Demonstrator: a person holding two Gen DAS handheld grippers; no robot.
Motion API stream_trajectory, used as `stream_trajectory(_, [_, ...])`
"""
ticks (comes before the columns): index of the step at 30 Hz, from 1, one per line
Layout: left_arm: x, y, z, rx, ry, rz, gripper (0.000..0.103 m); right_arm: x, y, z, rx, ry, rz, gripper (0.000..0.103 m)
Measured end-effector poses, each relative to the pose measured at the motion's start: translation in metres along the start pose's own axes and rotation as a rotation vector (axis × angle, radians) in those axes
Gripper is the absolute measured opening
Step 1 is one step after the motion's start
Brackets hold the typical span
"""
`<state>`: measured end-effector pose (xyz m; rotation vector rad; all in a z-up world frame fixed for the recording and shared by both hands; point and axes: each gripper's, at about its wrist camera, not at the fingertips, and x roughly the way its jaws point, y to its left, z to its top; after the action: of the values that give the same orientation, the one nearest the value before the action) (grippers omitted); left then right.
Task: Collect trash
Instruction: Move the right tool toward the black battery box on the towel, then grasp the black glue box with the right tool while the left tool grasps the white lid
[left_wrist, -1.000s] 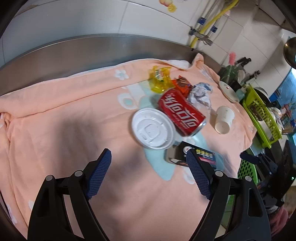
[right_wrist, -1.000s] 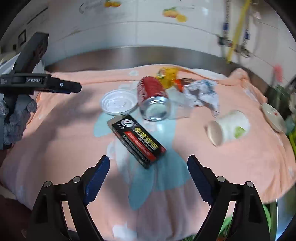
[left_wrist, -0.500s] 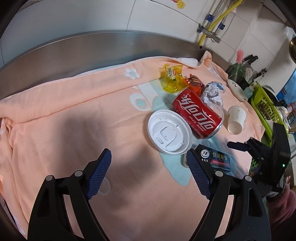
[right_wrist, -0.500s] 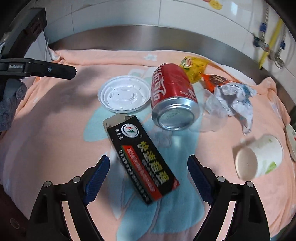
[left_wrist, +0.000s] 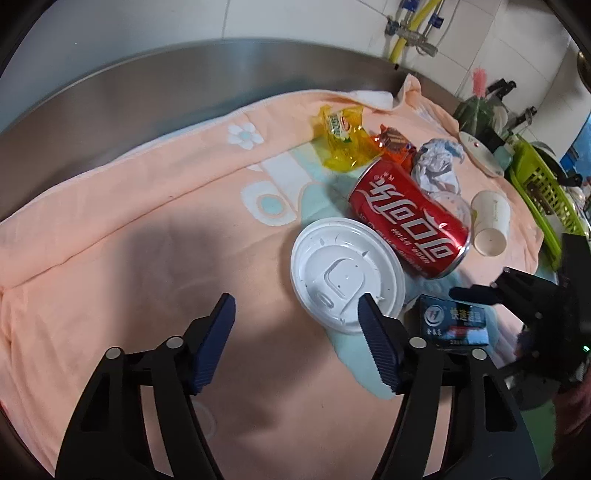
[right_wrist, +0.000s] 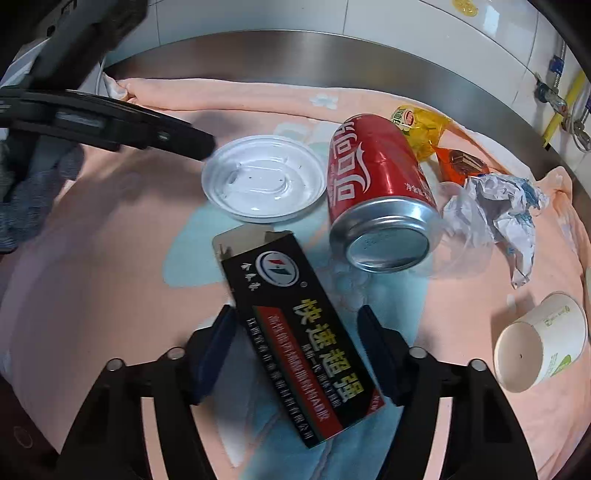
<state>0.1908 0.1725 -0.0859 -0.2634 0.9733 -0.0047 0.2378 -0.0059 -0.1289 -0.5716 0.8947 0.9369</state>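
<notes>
A steel bench (left_wrist: 155, 85) stands against a white tiled wall (left_wrist: 303, 18), covered by a peach towel (left_wrist: 122, 229) with pale blue patches. A yellow pipe (left_wrist: 406, 26) runs up the wall, and a green basket (left_wrist: 535, 181) sits off the bench's right end.

Both tools point steeply down at the towel. The left tool (left_wrist: 295, 332) hovers over bare cloth with its jaws closing on nothing; its right finger (left_wrist: 376, 343) overlaps the near rim of the white plastic lid (left_wrist: 343, 269) in this view, though contact cannot be told. The right tool (right_wrist: 295, 347) straddles the black carton (right_wrist: 295, 332), jaws closing, the carton lying slantwise between them; the left pad (right_wrist: 214, 350) sits at the carton's edge, the right pad (right_wrist: 376, 350) just apart from it.

Just beyond the lid lies a red soda can (right_wrist: 373, 173) on its side. Behind it are a yellow wrapper (right_wrist: 421, 125), an orange wrapper (right_wrist: 461, 164) and crumpled paper (right_wrist: 498, 206). A paper cup (right_wrist: 543, 343) lies tipped over, well to the right.
</notes>
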Motion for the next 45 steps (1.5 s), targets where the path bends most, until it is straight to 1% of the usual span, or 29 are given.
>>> stream_trajectory(2, [0.007,0.000,0.003,0.002,0.008,0.000,0.061,-0.002,0.002,-0.001,-0.003,-0.002,-0.005,0.060])
stream_trajectory(4, [0.013,0.000,0.005,0.001,0.014,-0.002,0.055,-0.006,0.005,-0.003,0.013,-0.001,-0.008,0.057])
stream_trajectory(5, [0.016,-0.001,0.007,0.004,0.016,-0.001,0.054,-0.008,0.005,-0.005,0.020,-0.003,-0.007,0.056])
stream_trajectory(7, [0.022,-0.002,0.009,0.019,0.024,0.006,0.046,-0.011,0.004,-0.008,0.048,-0.005,-0.010,0.053])
stream_trajectory(9, [0.027,-0.002,0.011,0.019,0.032,0.004,0.044,-0.017,0.002,-0.013,0.076,-0.014,0.001,0.052])
stream_trajectory(13, [0.034,0.002,0.014,0.009,0.039,0.001,0.042,-0.034,0.002,-0.025,0.134,-0.043,0.000,0.051])
stream_trajectory(18, [0.038,0.000,0.016,0.025,0.033,0.006,0.032,-0.051,0.007,-0.036,0.207,-0.075,0.002,0.051])
stream_trajectory(21, [0.038,-0.001,0.016,0.033,0.032,-0.012,0.020,-0.059,0.011,-0.044,0.251,-0.096,0.004,0.051])
stream_trajectory(24, [0.036,-0.006,0.013,0.055,0.022,0.008,0.019,-0.065,0.015,-0.052,0.289,-0.107,0.003,0.051])
stream_trajectory(26, [0.033,-0.006,0.012,0.046,0.023,0.000,0.017,-0.071,0.016,-0.061,0.321,-0.118,-0.001,0.051])
stream_trajectory(27, [0.031,-0.005,0.011,0.037,0.022,-0.007,0.014,-0.074,0.016,-0.064,0.332,-0.125,-0.005,0.051])
stream_trajectory(28, [0.027,-0.004,0.009,0.032,0.018,-0.010,0.009,-0.080,0.014,-0.069,0.354,-0.135,-0.008,0.051])
stream_trajectory(29, [0.025,-0.003,0.007,0.025,0.017,-0.016,0.009,-0.082,0.013,-0.071,0.363,-0.138,-0.010,0.051])
stream_trajectory(31, [0.018,-0.001,0.002,0.013,0.021,-0.030,0.008,-0.095,0.009,-0.085,0.419,-0.159,-0.033,0.051])
stream_trajectory(34, [0.010,-0.002,-0.006,0.015,0.007,-0.032,0.007,-0.105,0.002,-0.098,0.469,-0.170,-0.057,0.051])
stream_trajectory(36, [0.006,0.000,-0.009,0.003,0.003,-0.049,0.006,-0.121,-0.005,-0.120,0.533,-0.182,-0.094,0.051])
stream_trajectory(37, [0.003,0.000,-0.011,0.001,0.000,-0.055,0.005,-0.123,-0.006,-0.124,0.544,-0.183,-0.101,0.051])
stream_trajectory(38, [-0.002,-0.001,-0.014,0.002,-0.007,-0.064,0.005,-0.134,-0.012,-0.139,0.583,-0.191,-0.132,0.051])
stream_trajectory(40, [-0.011,-0.005,-0.019,0.015,-0.017,-0.079,0.004,-0.144,-0.020,-0.153,0.625,-0.199,-0.161,0.051])
stream_trajectory(41, [-0.015,-0.007,-0.021,0.021,-0.021,-0.085,0.004,-0.154,-0.027,-0.169,0.668,-0.199,-0.199,0.051])
stream_trajectory(42, [-0.018,-0.009,-0.023,0.025,-0.024,-0.092,0.004,-0.162,-0.034,-0.182,0.699,-0.194,-0.225,0.051])
stream_trajectory(43, [-0.022,-0.012,-0.024,0.030,-0.027,-0.100,0.004,-0.170,-0.043,-0.198,0.731,-0.182,-0.270,0.051])
stream_trajectory(44, [-0.027,-0.014,-0.026,0.036,-0.033,-0.109,0.004,-0.172,-0.046,-0.204,0.742,-0.177,-0.283,0.051])
stream_trajectory(45, [-0.031,-0.016,-0.028,0.039,-0.036,-0.118,0.004,-0.179,-0.056,-0.222,0.782,-0.161,-0.310,0.051])
